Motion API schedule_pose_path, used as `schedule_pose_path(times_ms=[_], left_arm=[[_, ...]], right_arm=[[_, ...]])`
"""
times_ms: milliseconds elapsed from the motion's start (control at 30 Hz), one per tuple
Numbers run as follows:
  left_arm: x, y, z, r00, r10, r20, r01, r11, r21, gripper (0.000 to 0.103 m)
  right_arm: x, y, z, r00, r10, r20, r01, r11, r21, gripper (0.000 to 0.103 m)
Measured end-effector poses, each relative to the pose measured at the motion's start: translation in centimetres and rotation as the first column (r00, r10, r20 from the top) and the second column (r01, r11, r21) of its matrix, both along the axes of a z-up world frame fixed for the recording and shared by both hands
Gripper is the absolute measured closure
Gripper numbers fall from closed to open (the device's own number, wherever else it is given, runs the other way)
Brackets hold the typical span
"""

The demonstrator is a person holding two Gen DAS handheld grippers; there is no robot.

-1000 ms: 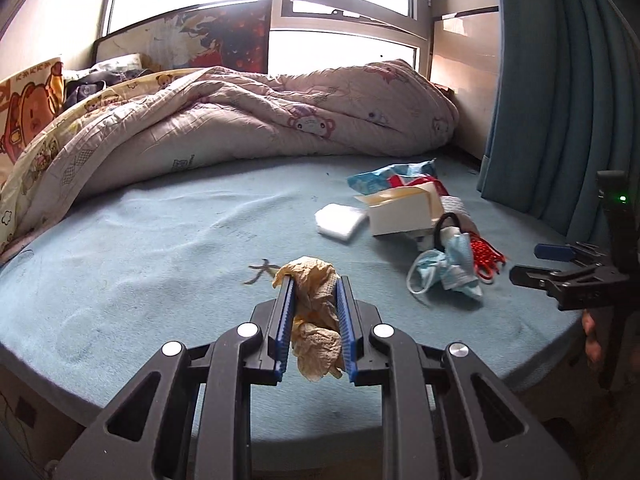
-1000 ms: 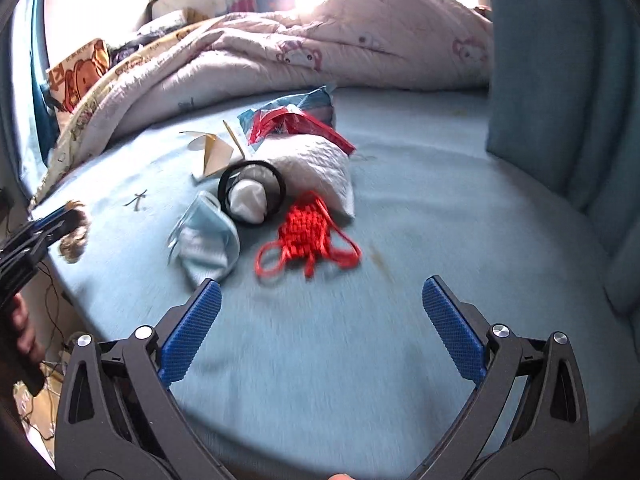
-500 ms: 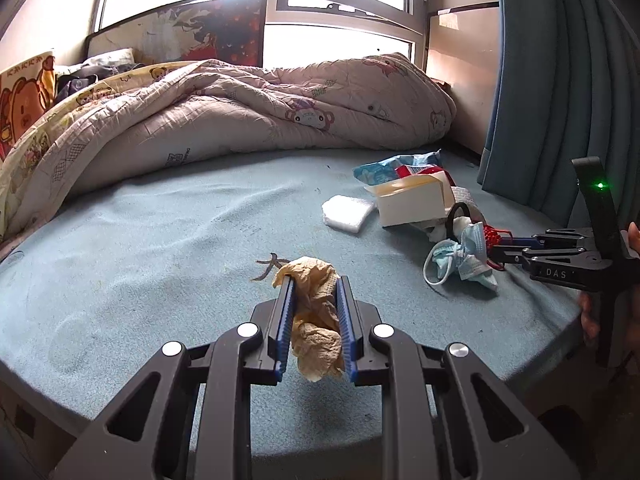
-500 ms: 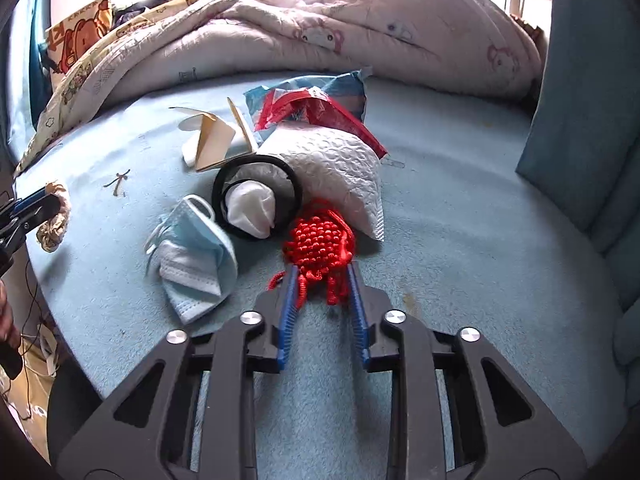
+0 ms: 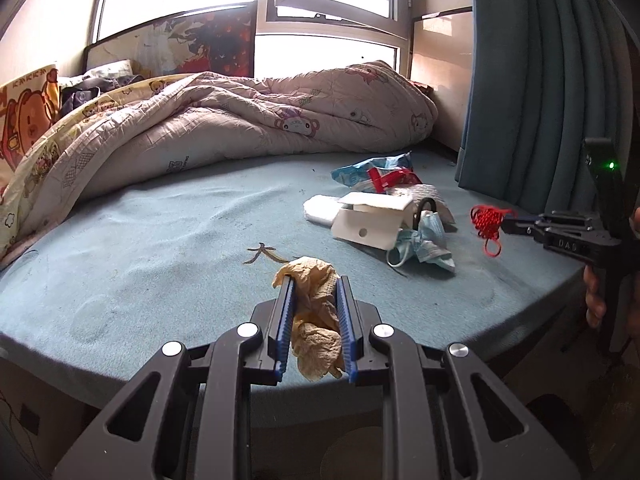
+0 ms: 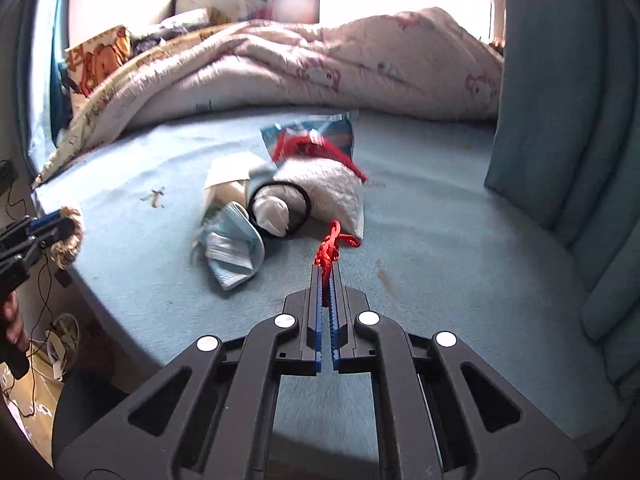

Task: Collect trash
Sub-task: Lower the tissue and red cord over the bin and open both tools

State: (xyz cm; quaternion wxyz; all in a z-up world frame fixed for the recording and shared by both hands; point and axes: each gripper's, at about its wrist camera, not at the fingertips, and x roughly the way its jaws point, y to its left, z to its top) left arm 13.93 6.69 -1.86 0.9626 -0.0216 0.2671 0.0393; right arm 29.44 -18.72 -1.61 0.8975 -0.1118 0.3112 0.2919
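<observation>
My left gripper (image 5: 314, 280) is shut on a crumpled tan tissue (image 5: 314, 312), held above the near edge of the blue bed (image 5: 160, 248). My right gripper (image 6: 327, 270) is shut on a red knotted cord (image 6: 330, 246), lifted off the bed; the left wrist view shows the red knotted cord (image 5: 487, 222) dangling from the right gripper (image 5: 505, 224). More trash lies in a heap: a blue face mask (image 6: 230, 250), a white box (image 5: 370, 226), a black hair tie (image 6: 280, 208) around a white wad, a white padded pouch (image 6: 332, 192) and a blue-red wrapper (image 6: 316, 136).
A rumpled pink quilt (image 5: 240, 128) fills the back of the bed, with a cartoon pillow (image 5: 26, 116) at the left. Blue curtains (image 5: 532, 92) hang at the right. Cables and bags (image 6: 44, 344) lie on the floor beside the bed's left edge.
My right gripper went from wide open to shut on the red cord and lifted it off the bed. The left gripper kept its hold on the tissue and shifted slightly.
</observation>
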Motion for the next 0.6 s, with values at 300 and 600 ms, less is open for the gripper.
schedule_pose_path(times_ms=[300,600], left_arm=[[-2.9,-2.0,0.6,1.0,-0.028,0.001,0.028,1.0,0.002,0.083],[-6.8,-4.2,-0.7,0.997,-0.076,-0.022,0.076,0.997,-0.007,0.083]], right_arm=[[-5.2,-1.7,3.2,0.997,0.044,0.059,-0.046,0.998,0.039,0.099],[-14.8,-2.4,1.2,0.984,0.165,0.066,-0.17,0.983,0.069,0.099]])
